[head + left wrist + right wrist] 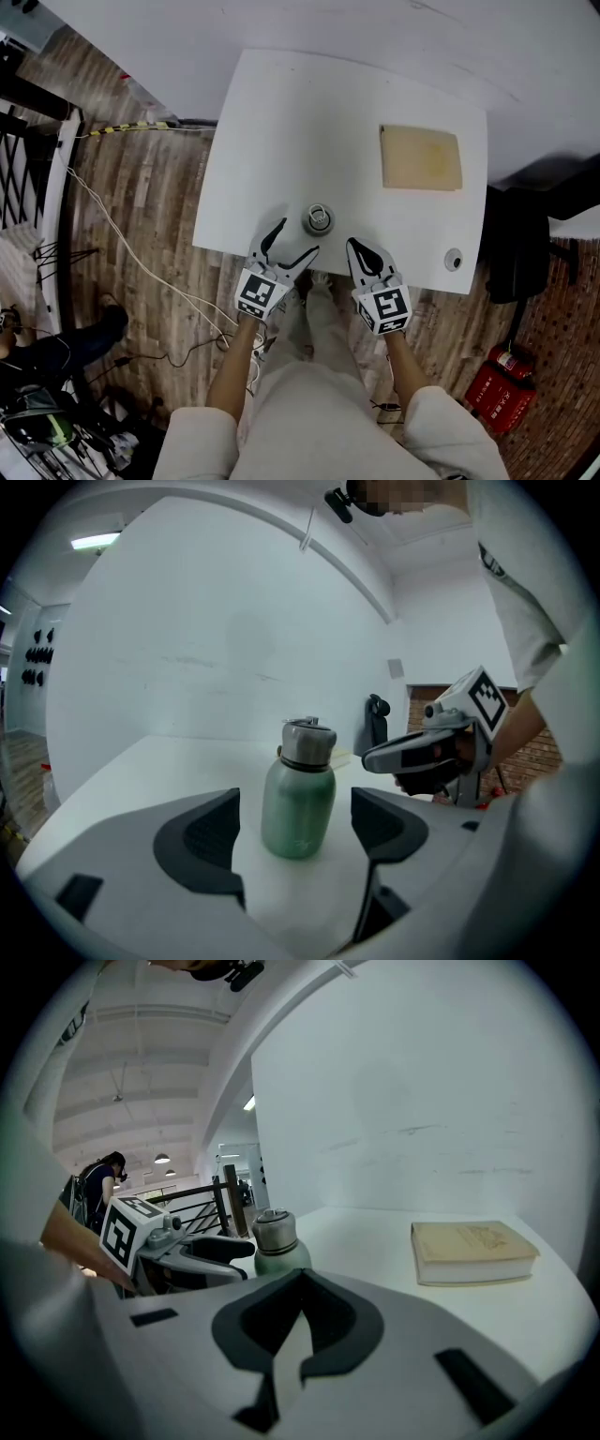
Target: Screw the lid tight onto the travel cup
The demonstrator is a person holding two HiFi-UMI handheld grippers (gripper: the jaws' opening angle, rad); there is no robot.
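Green travel cup [298,808], steel lid [307,742] on top, upright near the front edge of a white table [281,141], framed untouched by the wide-open, empty left gripper [296,238], probably to brace its body; right gripper [354,246] fully closed, empty, poised alongside.

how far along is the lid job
Done: the lid already sits on the travel cup; how tight, I can't tell. In hand: nothing; the left gripper is open, fingers either side of the cup, not touching; the right gripper is shut and empty. Left: grip the cup and twist the lid tight.
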